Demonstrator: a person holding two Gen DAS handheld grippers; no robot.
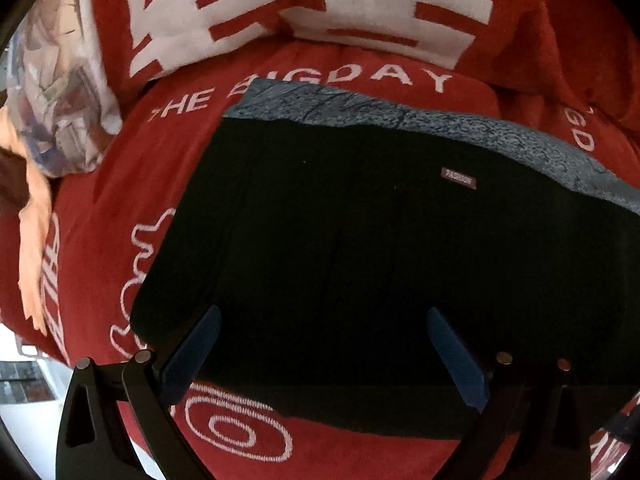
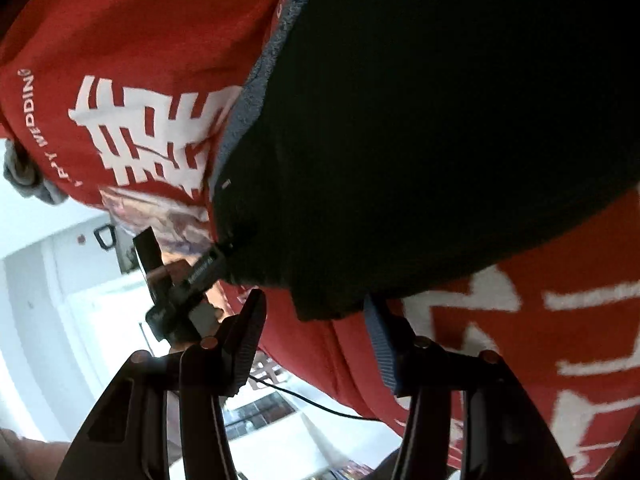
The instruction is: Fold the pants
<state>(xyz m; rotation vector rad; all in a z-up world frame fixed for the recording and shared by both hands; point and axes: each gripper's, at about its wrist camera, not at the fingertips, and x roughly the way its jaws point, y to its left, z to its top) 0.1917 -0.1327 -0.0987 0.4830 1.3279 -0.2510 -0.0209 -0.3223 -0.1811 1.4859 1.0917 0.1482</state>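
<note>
Black pants (image 1: 360,248) lie folded into a flat rectangle on a red bedspread (image 1: 132,184), with their grey fleece lining (image 1: 460,128) showing along the far edge and a small label (image 1: 458,178) on top. My left gripper (image 1: 324,340) is open just above the near part of the pants, holding nothing. In the right wrist view the pants (image 2: 440,120) fill the upper right. My right gripper (image 2: 316,320) is open at their near corner, which hangs between the fingers. The left gripper (image 2: 188,280) shows beside that corner.
The red bedspread (image 2: 140,32) has white lettering and large white characters. A red and white pillow (image 1: 304,8) lies at the far side. A patterned pillow (image 1: 60,92) sits at the left. A white room and a black cable (image 2: 312,400) show beyond the bed edge.
</note>
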